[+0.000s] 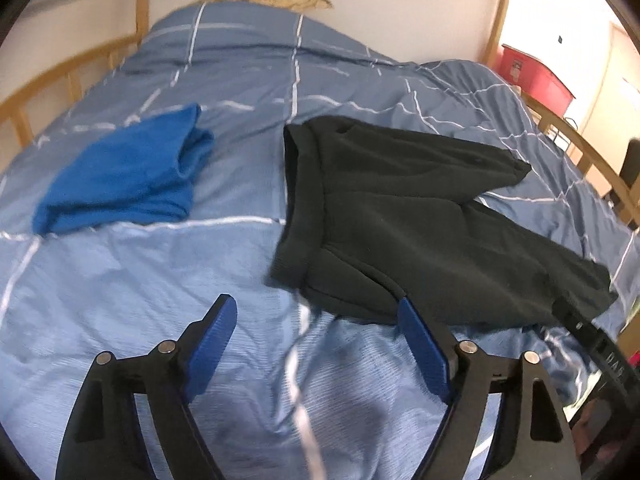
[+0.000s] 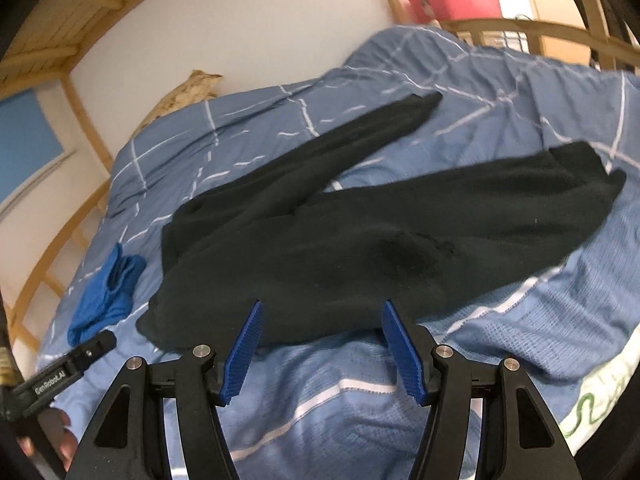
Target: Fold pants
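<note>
Black fabric pants [image 1: 400, 216] lie spread on the blue checked duvet [image 1: 160, 280]. A folded blue cloth garment [image 1: 124, 176] lies to their left, apart.

A bed [image 1: 120, 300] with a pale wooden slatted frame carries everything; it is covered by a rumpled blue duvet [image 1: 248, 64] crossed by thin white lines; black pants [image 1: 400, 208] lie spread flat on the duvet, waistband toward the left in the left wrist view, the two legs splayed apart; a folded bright blue garment [image 1: 124, 176] lies on the duvet beside the waistband, apart from the pants.
</note>
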A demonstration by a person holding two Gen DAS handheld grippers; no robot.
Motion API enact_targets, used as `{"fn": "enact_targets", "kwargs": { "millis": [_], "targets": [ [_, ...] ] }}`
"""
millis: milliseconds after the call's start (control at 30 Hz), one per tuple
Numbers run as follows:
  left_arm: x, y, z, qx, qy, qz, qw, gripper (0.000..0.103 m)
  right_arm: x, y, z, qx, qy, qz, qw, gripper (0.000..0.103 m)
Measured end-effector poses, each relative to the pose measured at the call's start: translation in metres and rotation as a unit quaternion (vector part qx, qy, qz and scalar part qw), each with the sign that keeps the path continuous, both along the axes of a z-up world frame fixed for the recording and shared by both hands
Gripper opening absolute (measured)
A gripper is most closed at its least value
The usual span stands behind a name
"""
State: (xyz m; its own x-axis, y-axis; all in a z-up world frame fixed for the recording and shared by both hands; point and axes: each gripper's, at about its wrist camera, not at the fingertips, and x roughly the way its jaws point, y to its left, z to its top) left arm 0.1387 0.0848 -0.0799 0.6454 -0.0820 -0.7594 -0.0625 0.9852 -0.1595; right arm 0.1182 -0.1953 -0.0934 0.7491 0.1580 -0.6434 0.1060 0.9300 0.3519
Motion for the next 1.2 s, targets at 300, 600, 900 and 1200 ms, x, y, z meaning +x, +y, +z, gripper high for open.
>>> {"fn": "enact_targets", "kwargs": {
  "millis": [300, 600, 900, 1200],
  "targets": [
    [0.030, -0.005, -0.021, -0.026, 0.028, 0.011, 0.9992, 0.069, 0.017, -0.004, -0.022, 0.019, 0.030, -0.015, 0.999, 0.062],
    [0.045, -0.005, -0.054, -0.057, 0.072, 0.025, 0.9955, 0.057, 0.017, -0.004, -0.029, 0.015, 0.037, -0.018, 0.999, 0.062],
    [0.044, -0.011, -0.053, -0.053, 0.060, 0.024, 0.9965, 0.019, 0.024, -0.010, -0.031, 0.003, 0.024, -0.018, 1.000, 0.018],
    [0.033, -0.020, -0.022, -0.025, 0.018, 0.033, 0.9990, 0.015, 0.017, -0.020, 0.004, -0.033, -0.026, -0.015, 0.999, 0.005]
  ]
}}
